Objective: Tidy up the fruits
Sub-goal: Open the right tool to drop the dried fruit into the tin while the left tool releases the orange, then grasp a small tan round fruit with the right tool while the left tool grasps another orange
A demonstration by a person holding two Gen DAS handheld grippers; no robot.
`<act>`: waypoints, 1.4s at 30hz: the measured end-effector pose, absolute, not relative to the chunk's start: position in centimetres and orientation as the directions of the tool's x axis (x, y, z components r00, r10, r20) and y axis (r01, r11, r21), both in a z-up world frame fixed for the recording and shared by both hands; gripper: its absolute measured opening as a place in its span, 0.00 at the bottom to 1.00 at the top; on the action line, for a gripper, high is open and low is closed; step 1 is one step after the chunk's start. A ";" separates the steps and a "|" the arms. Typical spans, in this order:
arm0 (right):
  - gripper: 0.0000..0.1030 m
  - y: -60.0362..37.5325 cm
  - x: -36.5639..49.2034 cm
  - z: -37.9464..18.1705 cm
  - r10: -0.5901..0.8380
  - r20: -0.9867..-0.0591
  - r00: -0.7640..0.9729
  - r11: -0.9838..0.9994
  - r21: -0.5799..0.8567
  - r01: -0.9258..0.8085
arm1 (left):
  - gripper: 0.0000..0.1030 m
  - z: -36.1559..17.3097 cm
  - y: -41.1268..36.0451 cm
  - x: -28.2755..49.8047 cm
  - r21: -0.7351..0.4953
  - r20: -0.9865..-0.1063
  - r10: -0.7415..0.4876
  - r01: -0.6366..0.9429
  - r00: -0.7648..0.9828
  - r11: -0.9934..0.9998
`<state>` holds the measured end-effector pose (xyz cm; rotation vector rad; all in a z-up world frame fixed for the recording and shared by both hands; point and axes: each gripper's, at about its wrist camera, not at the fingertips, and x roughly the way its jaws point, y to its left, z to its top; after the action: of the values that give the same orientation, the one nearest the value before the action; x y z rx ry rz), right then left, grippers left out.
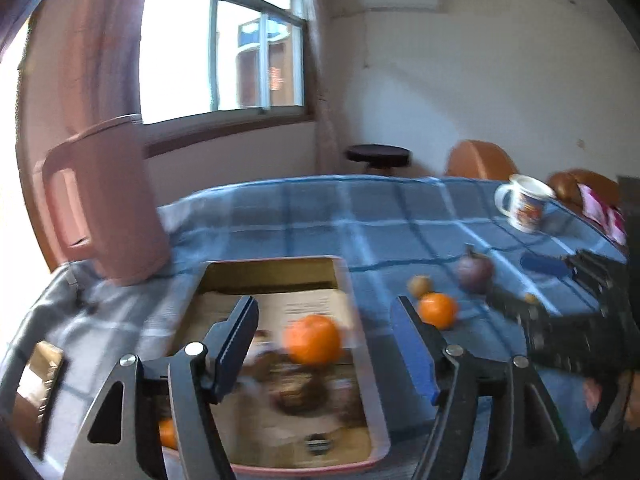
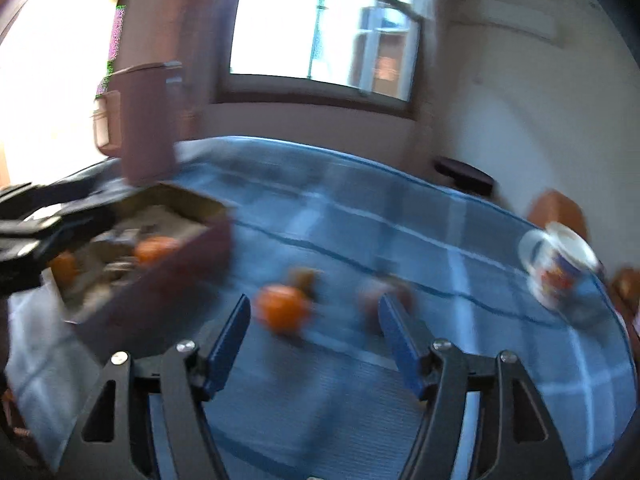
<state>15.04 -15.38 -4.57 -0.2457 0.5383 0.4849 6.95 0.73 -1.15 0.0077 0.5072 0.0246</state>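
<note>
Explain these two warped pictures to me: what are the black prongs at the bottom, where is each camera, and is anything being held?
Each picture comes from a fisheye camera riding on a handheld tool that a person carries, one per hand, looking along its two fingers. The black prongs with blue pads are those fingers.

The left tool hangs over a shallow box on a blue checked tablecloth; an orange lies in the box. The right tool points at another orange on the cloth, beside a dark purple fruit and a small brown one.

Both tools are open and empty. A pink jug and a mug also stand there.
</note>
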 end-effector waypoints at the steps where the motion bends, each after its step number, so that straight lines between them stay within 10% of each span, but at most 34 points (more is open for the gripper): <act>1: 0.67 -16.4 15.5 -4.6 0.352 -0.551 0.756 0.876 -0.091 -0.474 | 0.68 -1.3 -0.3 7.3 0.014 -0.495 0.003 0.004 0.869 1.000; 20: 0.44 -21.8 19.4 -7.8 0.274 -0.723 0.634 0.920 0.005 -0.393 | 0.67 -6.5 -6.9 17.5 -0.022 -0.725 -0.090 0.108 0.683 0.994; 24: 0.33 -21.3 19.9 -8.6 0.262 -0.755 0.601 0.916 -0.002 -0.402 | 0.43 -7.0 -7.0 18.4 -0.047 -0.752 -0.111 0.115 0.650 0.992; 42: 0.29 -21.2 18.1 -7.2 0.323 -0.681 0.658 0.892 -0.014 -0.452 | 0.39 -5.6 -6.7 15.7 -0.115 -0.671 -0.215 0.187 0.709 0.976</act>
<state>18.10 -21.23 -7.24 -0.1883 0.7313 0.4419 15.72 -6.71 -5.62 -0.0389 0.7498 -0.2234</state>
